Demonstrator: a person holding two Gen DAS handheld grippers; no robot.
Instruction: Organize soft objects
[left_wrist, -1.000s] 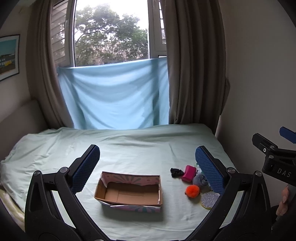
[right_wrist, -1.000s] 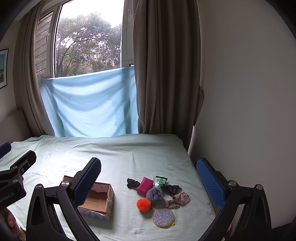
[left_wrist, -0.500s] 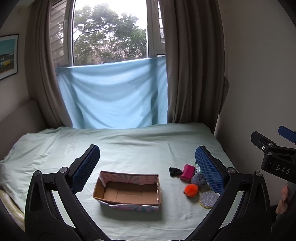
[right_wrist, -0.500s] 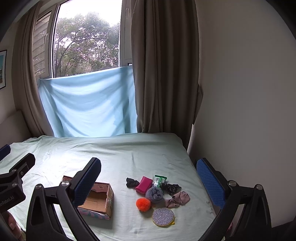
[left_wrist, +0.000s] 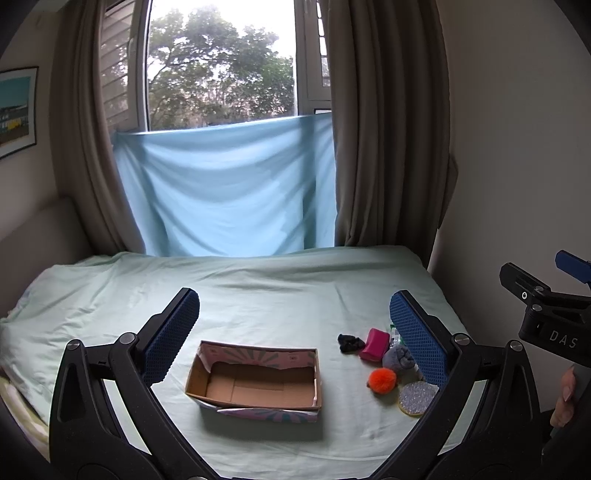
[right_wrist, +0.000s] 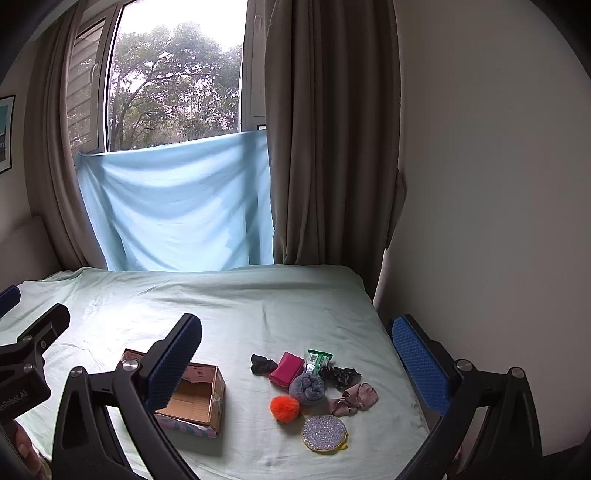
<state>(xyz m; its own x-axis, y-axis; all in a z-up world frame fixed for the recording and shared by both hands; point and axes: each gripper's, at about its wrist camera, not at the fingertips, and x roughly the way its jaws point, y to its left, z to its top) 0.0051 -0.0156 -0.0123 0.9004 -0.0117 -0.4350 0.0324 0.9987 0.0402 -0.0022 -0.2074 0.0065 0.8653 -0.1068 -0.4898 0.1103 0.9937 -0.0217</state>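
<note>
Both tongs, the left tongs (left_wrist: 294, 332) and the right tongs (right_wrist: 297, 360), stand spread wide with nothing between their blue pads, held above the near edge of the bed (left_wrist: 258, 291). Nothing has gone in yet, by the look of it, so the step in hand is probably a first pick. It would go best if the right tongs came straight down over one outlying piece, pinching lightly so the fabric bunches rather than slips, while the left steadies the box.

The cardboard box (left_wrist: 255, 382) lies empty, directly ahead of the left tongs and behind the left finger of the right tongs. The heap of soft things lies between the right tongs' fingers: a grey rolled sock (right_wrist: 307, 386), a glittery round pouch (right_wrist: 324, 432), a pink pouch (right_wrist: 286, 369), a mauve crumpled cloth (right_wrist: 354, 399), a fluffy orange pompom (right_wrist: 284, 407), two dark scrunchies, one (right_wrist: 263, 363) and the other (right_wrist: 340, 376), all touching or just beside each other.
</note>
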